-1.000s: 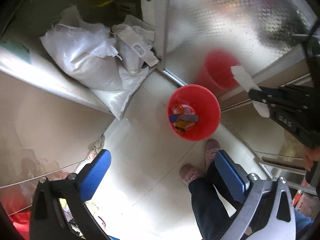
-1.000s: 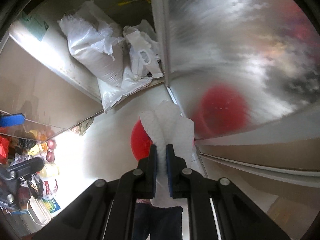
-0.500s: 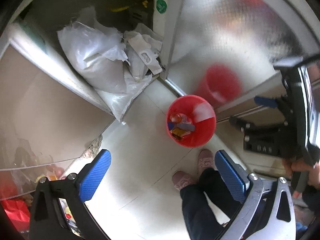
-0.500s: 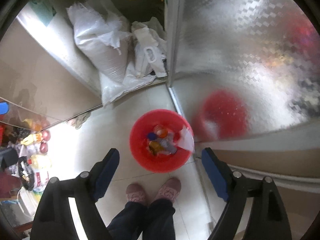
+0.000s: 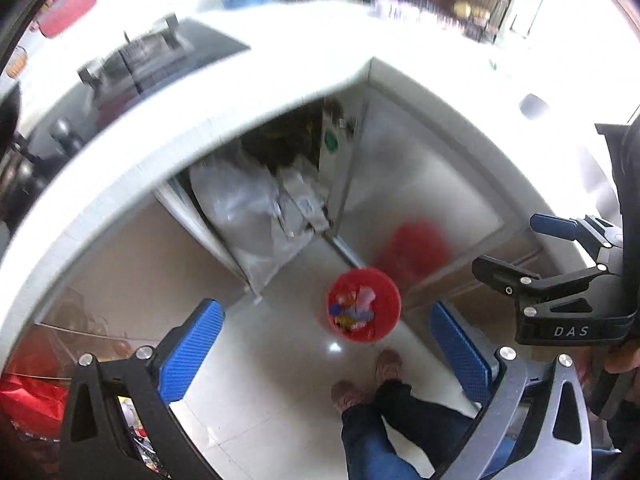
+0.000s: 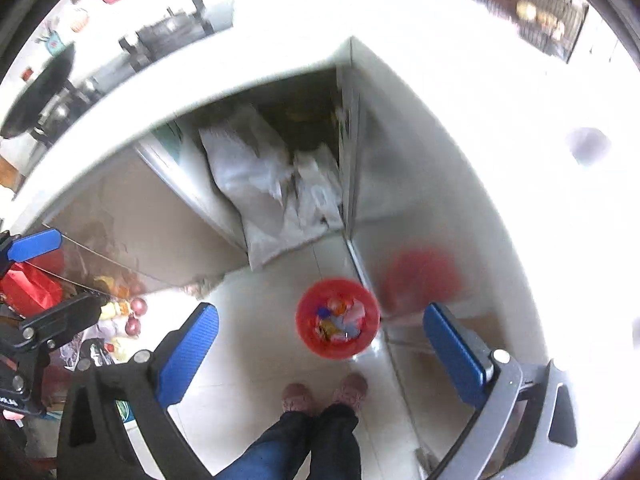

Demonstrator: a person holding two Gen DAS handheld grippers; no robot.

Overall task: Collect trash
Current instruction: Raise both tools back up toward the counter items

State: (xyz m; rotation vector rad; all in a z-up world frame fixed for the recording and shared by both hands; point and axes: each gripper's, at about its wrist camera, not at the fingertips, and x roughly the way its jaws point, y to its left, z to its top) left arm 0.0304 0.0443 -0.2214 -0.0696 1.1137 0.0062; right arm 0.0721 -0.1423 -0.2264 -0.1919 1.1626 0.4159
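A red bin [image 5: 364, 304] stands on the tiled floor by the metal cabinet, holding colourful trash and a white tissue; it also shows in the right wrist view [image 6: 338, 323]. My left gripper [image 5: 326, 348] is open and empty, high above the floor. My right gripper [image 6: 320, 344] is open and empty, high above the bin; it also shows at the right of the left wrist view [image 5: 516, 248].
A white countertop [image 5: 280, 60] curves above an open cabinet with white sacks [image 5: 244, 208]. A stove [image 6: 168, 36] sits at the back left. The person's feet [image 6: 324, 394] stand just before the bin. Groceries [image 6: 120, 316] lie at left.
The right gripper opened and the white tissue fell into the red bin. Both grippers then rose well above the floor, bringing the countertop into view.
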